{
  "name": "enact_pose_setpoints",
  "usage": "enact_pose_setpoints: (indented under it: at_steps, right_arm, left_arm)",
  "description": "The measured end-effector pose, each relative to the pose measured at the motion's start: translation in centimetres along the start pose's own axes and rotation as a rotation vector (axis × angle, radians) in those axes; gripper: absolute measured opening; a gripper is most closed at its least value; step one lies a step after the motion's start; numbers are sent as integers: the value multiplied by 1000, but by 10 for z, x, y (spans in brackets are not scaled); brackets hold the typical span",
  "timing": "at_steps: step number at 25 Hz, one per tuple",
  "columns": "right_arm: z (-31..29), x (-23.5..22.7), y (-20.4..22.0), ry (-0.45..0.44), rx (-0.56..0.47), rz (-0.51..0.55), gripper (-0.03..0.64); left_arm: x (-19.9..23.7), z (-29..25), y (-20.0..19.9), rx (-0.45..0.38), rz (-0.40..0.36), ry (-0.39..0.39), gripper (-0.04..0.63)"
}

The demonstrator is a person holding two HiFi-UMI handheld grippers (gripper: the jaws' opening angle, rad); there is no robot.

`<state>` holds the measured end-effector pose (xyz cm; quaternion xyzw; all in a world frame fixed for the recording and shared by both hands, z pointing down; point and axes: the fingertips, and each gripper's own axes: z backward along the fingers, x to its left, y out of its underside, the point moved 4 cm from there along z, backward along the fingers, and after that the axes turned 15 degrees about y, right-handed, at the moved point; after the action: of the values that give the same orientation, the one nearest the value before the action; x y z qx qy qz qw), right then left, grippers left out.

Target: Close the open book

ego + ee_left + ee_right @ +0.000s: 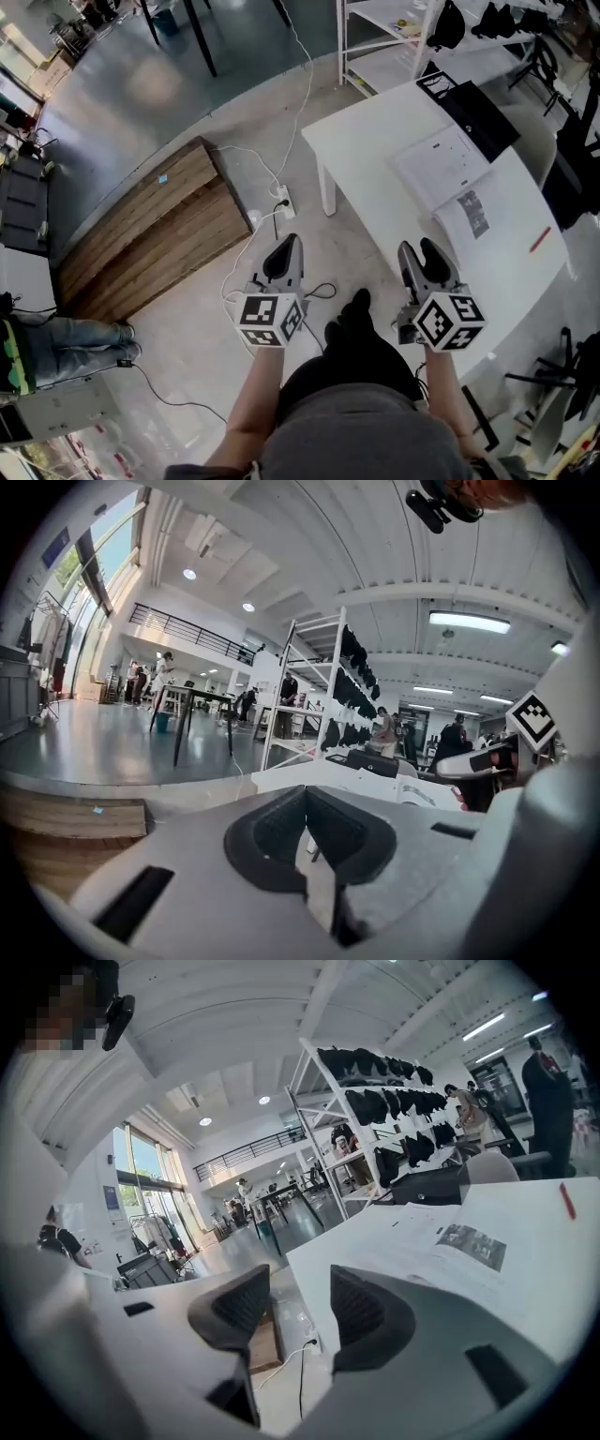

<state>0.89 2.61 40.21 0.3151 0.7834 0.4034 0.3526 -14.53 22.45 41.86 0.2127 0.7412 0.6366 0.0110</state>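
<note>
White bench (pixel 366 141) ahead, to my right. Open book (pixel 455 187) lies flat on it, just beyond my right gripper (pixel 422 248), the nearer one: jaws wide apart, empty. Left gripper (pixel 288 246) over the floor (pixel 262 122), jaws together, empty.

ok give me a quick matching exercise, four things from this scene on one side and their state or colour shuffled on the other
Things:
1 book
2 pen
3 left claw
4 right claw

States or colours:
a red
b jaws apart, nothing between
c pages spread open
d jaws together

Pairs: 1-c, 2-a, 3-d, 4-b
</note>
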Motion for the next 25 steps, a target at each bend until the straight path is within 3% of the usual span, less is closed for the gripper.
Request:
enact_pose_setpoints:
  at_steps: [8, 25]
  right_arm:
    - [-23, -35, -20, 96, -9, -76, 209]
    - [-30, -116, -36, 204, -55, -297, 209]
  left_arm:
    - [-6, -80, -22, 37, -38, 126, 6]
    - [-71, -211, -37, 118, -161, 353, 6]
